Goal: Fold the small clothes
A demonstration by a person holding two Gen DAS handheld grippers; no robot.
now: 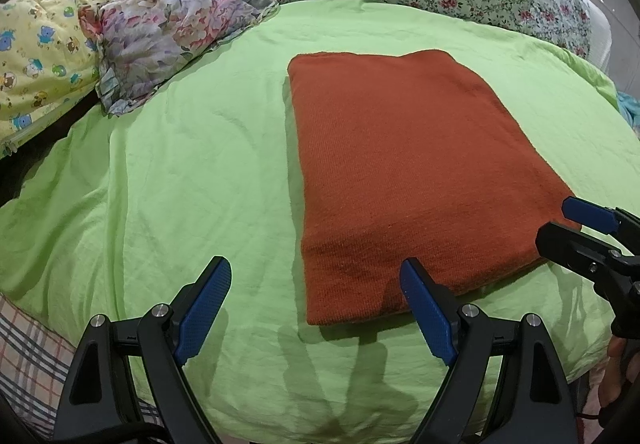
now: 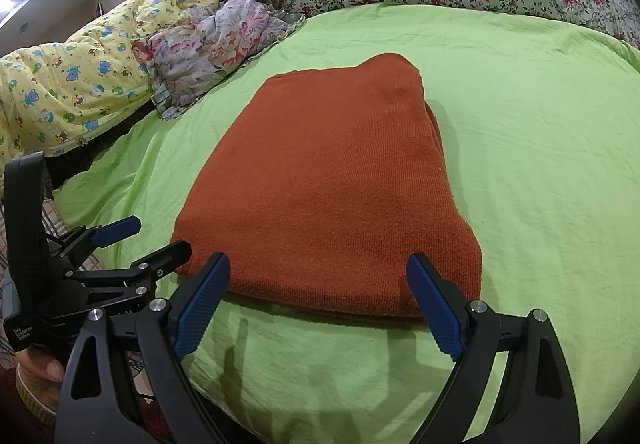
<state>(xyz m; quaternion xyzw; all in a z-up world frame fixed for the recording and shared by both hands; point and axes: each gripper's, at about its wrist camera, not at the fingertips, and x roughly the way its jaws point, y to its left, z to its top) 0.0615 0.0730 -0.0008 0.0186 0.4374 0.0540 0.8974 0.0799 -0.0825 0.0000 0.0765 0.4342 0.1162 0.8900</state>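
Now the folded cloth lies lengthwise just ahead of both spread, empty hand-held grippers, right centred on its near end, left at its corner, near the bed's front edge.

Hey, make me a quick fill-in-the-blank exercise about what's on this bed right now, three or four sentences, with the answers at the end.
1. The folded rust-orange knitted garment lies on a ____ bed sheet.
2. The jaws of the left gripper and the right gripper both stand ____, holding nothing.
3. The crumpled pale floral cloth lies beside a ____ quilt printed with cartoon bears.
4. The orange garment is folded into a roughly ____ shape.

Missing words: green; open; yellow; rectangular
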